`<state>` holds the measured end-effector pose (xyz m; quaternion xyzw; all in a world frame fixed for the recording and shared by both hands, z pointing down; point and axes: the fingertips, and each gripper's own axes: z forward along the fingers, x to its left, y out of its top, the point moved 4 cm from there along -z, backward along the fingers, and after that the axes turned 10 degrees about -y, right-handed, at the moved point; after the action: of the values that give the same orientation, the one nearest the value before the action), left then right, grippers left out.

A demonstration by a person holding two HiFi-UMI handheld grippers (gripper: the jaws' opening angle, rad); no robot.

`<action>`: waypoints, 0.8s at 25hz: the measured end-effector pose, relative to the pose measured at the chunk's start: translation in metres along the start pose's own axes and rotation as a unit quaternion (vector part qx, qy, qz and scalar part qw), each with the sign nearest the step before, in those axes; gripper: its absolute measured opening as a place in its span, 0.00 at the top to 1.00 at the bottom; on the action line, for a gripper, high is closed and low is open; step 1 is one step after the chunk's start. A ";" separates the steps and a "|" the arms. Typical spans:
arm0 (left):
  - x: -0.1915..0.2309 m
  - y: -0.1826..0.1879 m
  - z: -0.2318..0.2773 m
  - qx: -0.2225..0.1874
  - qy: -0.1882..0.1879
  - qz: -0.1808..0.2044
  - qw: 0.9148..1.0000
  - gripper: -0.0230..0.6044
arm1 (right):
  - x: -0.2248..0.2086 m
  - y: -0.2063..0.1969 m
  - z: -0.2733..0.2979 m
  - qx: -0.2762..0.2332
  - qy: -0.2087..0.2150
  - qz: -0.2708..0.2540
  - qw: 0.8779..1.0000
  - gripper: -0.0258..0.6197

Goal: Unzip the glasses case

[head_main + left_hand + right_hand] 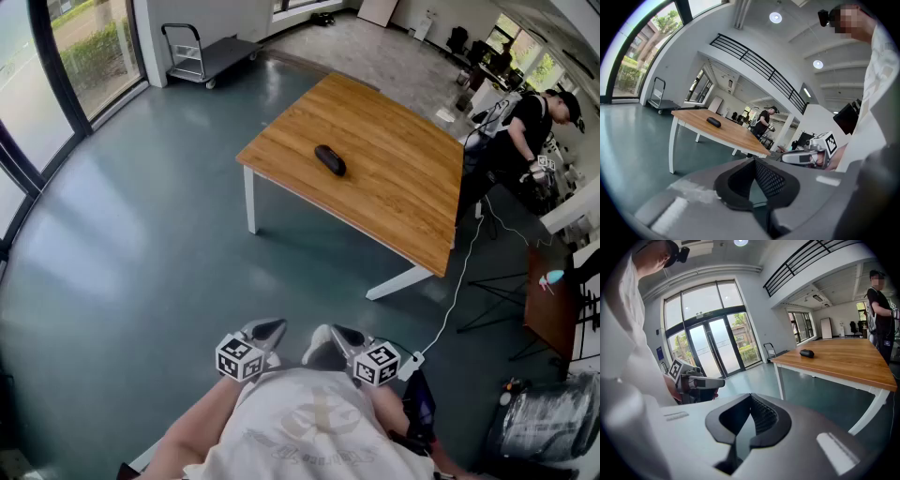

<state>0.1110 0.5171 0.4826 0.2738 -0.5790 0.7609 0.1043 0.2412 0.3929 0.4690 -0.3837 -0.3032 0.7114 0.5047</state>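
Observation:
A black oval glasses case [330, 159] lies closed near the left edge of the wooden table [394, 187], well ahead of me. From the left gripper view the glasses case [714, 122] is small and far off, and so is the glasses case [806, 353] from the right gripper view. My left gripper [273, 330] and right gripper [335, 334] are held close to my chest, over the floor, both shut with nothing between the jaws. Each gripper camera shows the other gripper beside it.
A person [525, 141] in black stands at the table's far right end. A flat trolley [202, 56] is parked by the windows at the back left. A white cable [459, 281] runs over the floor by the table leg. Equipment and a small table [553, 300] crowd the right side.

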 end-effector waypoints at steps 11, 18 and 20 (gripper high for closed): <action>0.052 0.022 0.030 0.013 0.009 -0.019 1.000 0.96 | -0.047 0.028 0.072 -0.004 0.034 0.010 0.999 0.95; 0.103 0.080 0.084 0.041 0.035 -0.015 0.998 0.96 | -0.110 0.084 0.115 -0.029 0.041 0.020 0.999 0.95; 0.114 0.097 0.102 0.045 0.035 -0.010 0.998 0.96 | -0.128 0.096 0.124 -0.032 0.043 0.024 0.998 0.95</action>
<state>0.0007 0.3733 0.4820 0.2568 -0.5377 0.7942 0.1194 0.1141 0.2367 0.4863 -0.4374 -0.2944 0.6962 0.4872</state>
